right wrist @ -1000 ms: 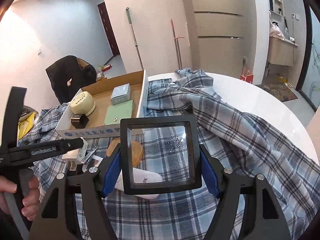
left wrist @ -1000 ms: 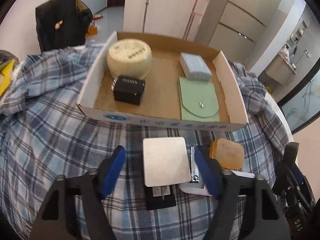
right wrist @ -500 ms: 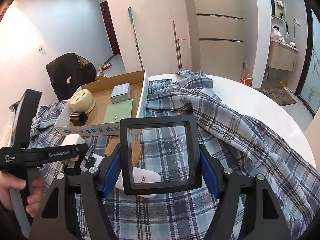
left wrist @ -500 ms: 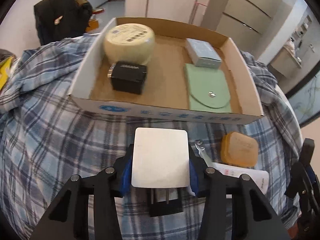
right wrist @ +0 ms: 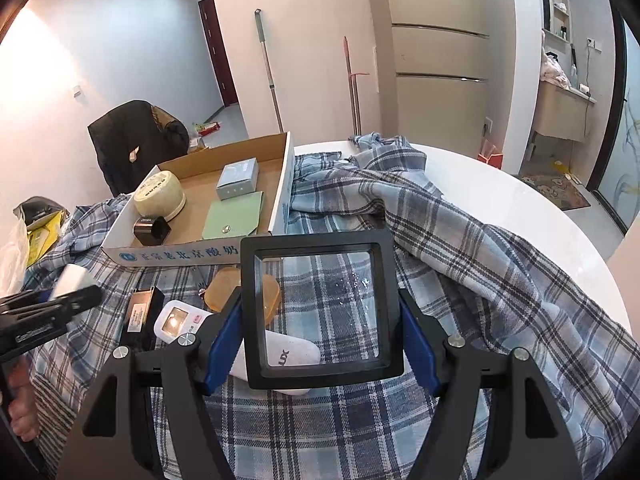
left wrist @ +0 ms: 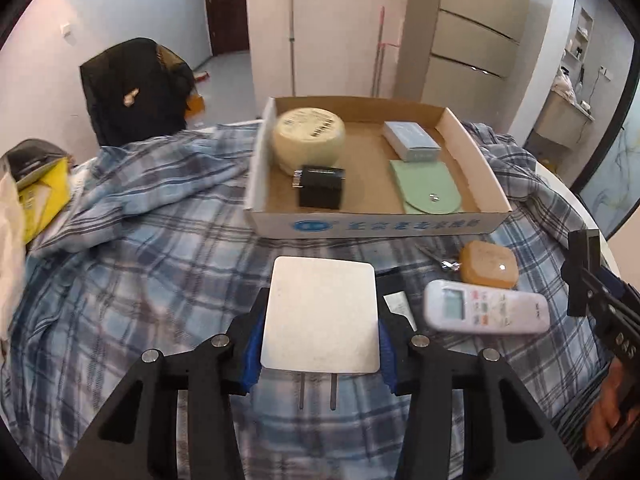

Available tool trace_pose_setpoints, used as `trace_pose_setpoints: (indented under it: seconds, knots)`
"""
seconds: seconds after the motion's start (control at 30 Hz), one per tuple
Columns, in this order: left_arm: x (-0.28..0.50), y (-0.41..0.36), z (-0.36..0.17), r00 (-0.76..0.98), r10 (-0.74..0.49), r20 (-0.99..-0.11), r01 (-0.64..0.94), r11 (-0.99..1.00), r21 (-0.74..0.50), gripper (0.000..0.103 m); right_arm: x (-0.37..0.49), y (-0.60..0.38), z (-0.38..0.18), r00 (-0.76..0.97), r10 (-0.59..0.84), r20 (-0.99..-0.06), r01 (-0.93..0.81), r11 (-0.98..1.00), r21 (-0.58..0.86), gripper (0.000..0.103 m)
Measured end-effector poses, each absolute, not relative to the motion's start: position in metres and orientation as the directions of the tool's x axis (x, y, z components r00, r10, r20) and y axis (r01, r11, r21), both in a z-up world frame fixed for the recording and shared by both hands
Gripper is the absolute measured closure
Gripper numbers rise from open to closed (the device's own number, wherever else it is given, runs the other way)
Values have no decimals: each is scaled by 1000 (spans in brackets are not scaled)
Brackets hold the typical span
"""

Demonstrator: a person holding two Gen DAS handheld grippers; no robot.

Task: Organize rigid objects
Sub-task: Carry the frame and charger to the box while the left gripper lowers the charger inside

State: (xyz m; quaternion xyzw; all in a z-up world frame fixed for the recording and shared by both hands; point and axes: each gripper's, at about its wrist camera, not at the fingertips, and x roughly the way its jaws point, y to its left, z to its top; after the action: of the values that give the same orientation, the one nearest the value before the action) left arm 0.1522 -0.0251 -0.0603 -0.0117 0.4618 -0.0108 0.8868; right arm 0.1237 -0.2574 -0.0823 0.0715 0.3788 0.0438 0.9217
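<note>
One cardboard tray sits on the plaid cloth that covers the round white bench, and four things lie inside it: one round cream tin at the back left, one black plug adapter just in front of the tin, one small grey-blue box at the back right, and one pale green snap pouch in front of that box. Outside the tray, on the cloth near its front wall, are one amber oval case, one metal nail clipper just beside the case, one white remote control with a small screen, and one black box beside the remote. The left tongs have closed down narrowly on one white plug charger; the blue pads press against its two sides, its flat face is turned up and its two metal prongs point back toward the camera, and it is held clear of the cloth, in front of the tray. The right tongs stand about half open and clamp one square black-framed clear display case by its left and right edges, above the cloth and partly over the remote. A hand shows at the edge of each view, gripping the other handle.
</note>
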Motion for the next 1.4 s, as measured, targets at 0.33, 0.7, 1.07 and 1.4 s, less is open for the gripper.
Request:
trace_pose_setpoints:
  seconds: [0.33,0.7,1.07,1.4]
  knots:
    - [122,4,-27,622,-68,-780,26,997,-67,56,124,-260,-74,710,116,-695,-4,987,161,33]
    - [134,3,-28,571,-160,-805,60,986,-154,56,123,-259,-64,705,132,-697,-6,984,181,33]
    - [213,-16,-22,539,-160,-827,83,987,-137,56,151,-252,-43,705,122,-699,-24,989,148,33]
    - [280,-6,-62,413,-141,-900,50,990,-133,56,177,-240,-40,710,134,-692,-52,989,139,33]
